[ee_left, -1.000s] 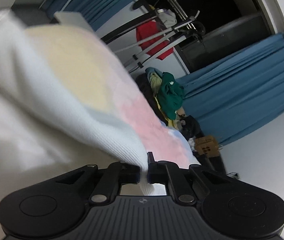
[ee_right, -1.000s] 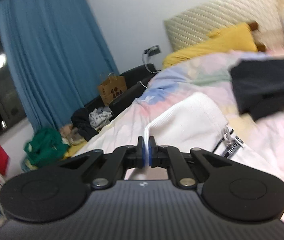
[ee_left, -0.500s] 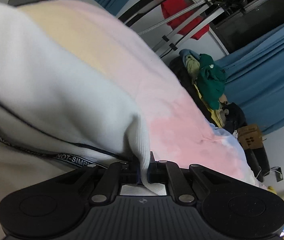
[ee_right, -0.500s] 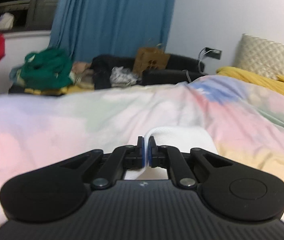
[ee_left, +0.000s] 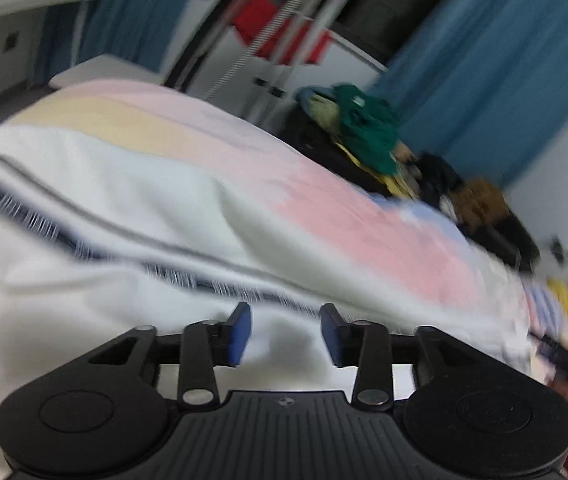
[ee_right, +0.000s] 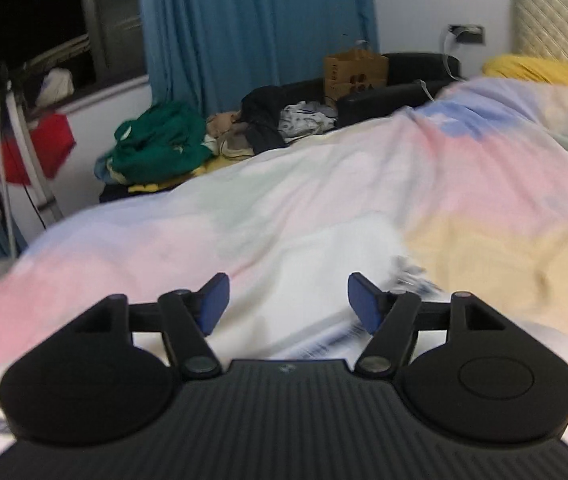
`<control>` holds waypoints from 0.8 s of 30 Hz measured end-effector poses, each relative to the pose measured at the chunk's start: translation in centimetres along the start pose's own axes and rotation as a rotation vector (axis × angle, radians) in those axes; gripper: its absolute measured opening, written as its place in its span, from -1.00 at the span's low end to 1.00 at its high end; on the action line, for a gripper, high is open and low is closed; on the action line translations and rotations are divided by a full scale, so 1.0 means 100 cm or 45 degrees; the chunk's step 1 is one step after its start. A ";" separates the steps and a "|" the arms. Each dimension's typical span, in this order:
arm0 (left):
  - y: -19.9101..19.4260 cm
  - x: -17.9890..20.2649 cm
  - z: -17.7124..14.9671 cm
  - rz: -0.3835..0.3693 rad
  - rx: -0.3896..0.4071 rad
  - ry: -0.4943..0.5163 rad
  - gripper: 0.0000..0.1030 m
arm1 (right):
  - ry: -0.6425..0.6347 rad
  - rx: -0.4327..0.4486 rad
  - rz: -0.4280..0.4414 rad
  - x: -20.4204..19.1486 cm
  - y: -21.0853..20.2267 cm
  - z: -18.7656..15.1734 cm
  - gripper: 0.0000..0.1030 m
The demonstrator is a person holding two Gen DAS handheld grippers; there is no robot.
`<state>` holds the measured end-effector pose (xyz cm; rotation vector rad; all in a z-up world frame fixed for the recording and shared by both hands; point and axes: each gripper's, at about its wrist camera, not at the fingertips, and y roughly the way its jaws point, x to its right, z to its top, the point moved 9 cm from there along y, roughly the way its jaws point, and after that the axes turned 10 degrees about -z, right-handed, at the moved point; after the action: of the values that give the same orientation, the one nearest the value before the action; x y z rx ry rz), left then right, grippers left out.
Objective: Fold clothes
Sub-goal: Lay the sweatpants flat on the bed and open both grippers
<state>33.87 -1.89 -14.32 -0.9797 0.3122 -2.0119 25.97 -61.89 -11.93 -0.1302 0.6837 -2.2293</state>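
The white garment [ee_left: 95, 200] lies spread out on the bed [ee_left: 364, 216], on top of the soft pink, yellow and blue cover. A dark stripe with small letters runs across the garment. It is too blurry to read.

The left gripper [ee_left: 286, 334] hangs just over the white garment, close to the stripe. Its blue fingers [ee_left: 239, 332] stand wide apart and hold nothing. The cloth lies loose under them.

The right gripper [ee_right: 288, 306] is low over another part of the white garment [ee_right: 324, 256]. Its fingers [ee_right: 213, 302] are spread even wider, and they hold nothing too.

Both grippers seem to be open so the cloth can rest flat on the bed and keep its shape. A fold probably stays put better when the cloth lies down by itself.

Past the far side of the bed there is a pile of clothes [ee_right: 163, 144] with a big green one on top. A brown paper bag [ee_right: 356, 70] stands near that pile, in front of a blue curtain [ee_right: 255, 28].

The garment does not look small and neat yet, so more folding is likely needed.
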 end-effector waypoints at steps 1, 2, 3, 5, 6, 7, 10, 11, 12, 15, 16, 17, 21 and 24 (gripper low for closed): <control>-0.006 0.011 -0.013 0.000 -0.039 0.061 0.07 | 0.042 -0.022 -0.008 0.016 -0.009 -0.002 0.31; -0.012 0.021 -0.027 0.000 -0.083 0.125 0.08 | 0.088 -0.055 -0.017 0.032 -0.017 -0.004 0.31; -0.014 0.031 -0.039 -0.002 -0.121 0.174 0.09 | 0.140 -0.086 -0.006 0.046 -0.022 -0.007 0.31; -0.019 0.051 -0.063 -0.007 -0.176 0.276 0.12 | 0.242 -0.147 0.017 0.073 -0.033 -0.014 0.31; -0.023 0.060 -0.073 -0.013 -0.192 0.333 0.17 | 0.285 -0.168 0.023 0.085 -0.036 -0.018 0.31; -0.026 0.069 -0.083 -0.013 -0.195 0.388 0.20 | 0.328 -0.188 0.028 0.096 -0.039 -0.021 0.31; -0.030 0.090 -0.104 -0.023 -0.207 0.515 0.26 | 0.444 -0.265 0.010 0.125 -0.042 -0.038 0.35; -0.028 0.096 -0.108 -0.037 -0.206 0.550 0.26 | 0.490 -0.294 0.011 0.133 -0.041 -0.043 0.35; -0.026 0.102 -0.111 -0.052 -0.203 0.586 0.26 | 0.530 -0.316 0.013 0.139 -0.041 -0.049 0.35; -0.017 0.114 -0.122 -0.068 -0.203 0.685 0.28 | 0.612 -0.374 0.080 0.143 -0.032 -0.061 0.34; -0.011 0.113 -0.124 -0.054 -0.211 0.700 0.28 | 0.616 -0.375 0.095 0.141 -0.026 -0.061 0.33; -0.005 0.109 -0.127 -0.040 -0.228 0.694 0.28 | 0.620 -0.376 0.110 0.139 -0.021 -0.062 0.19; 0.015 0.089 -0.136 0.000 -0.284 0.664 0.27 | 0.542 -0.315 0.085 0.131 -0.002 -0.048 -0.75; 0.022 0.080 -0.136 0.024 -0.324 0.692 0.27 | 0.482 -0.208 0.115 0.126 -0.001 -0.016 -0.84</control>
<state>22.48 -11.31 -20.34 -0.5525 0.8830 -2.2323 16.80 -70.22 -14.77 0.2442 1.0537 -2.1283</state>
